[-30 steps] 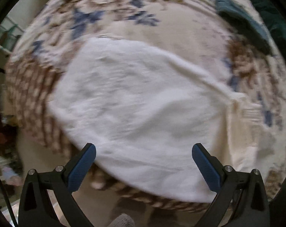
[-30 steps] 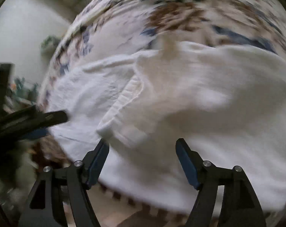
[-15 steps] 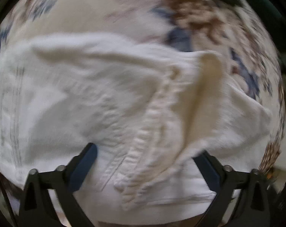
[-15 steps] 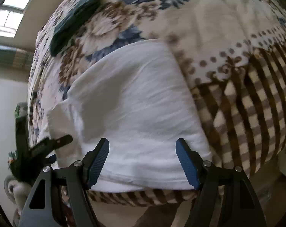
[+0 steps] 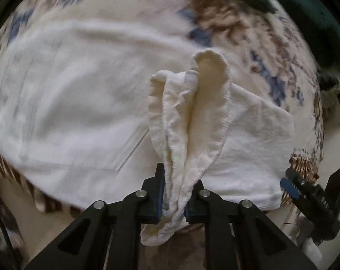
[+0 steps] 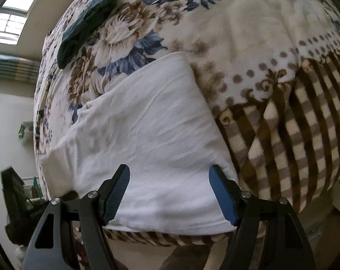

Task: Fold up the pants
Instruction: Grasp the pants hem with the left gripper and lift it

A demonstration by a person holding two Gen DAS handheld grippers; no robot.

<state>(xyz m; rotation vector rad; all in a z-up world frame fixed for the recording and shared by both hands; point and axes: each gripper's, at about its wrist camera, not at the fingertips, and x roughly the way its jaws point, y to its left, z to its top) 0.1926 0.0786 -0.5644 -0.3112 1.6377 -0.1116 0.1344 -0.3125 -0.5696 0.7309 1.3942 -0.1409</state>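
Our left gripper (image 5: 174,199) clamped tight on ribbed waistband (image 5: 192,121), bunched, rising toward 12 o'clock. Our right gripper (image 6: 170,193) spread wide, holding nothing, over white pants (image 6: 147,139) flat on floral blanket (image 6: 248,33). Green cloth (image 6: 84,22) far at 11 o'clock.

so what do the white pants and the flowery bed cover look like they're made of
White pants: thin matte woven cloth, likely cotton, judging by fine creases; ribbed elastic waistband pinched in the left gripper. Floral blanket: plush fleece, going by its fuzzy nap.
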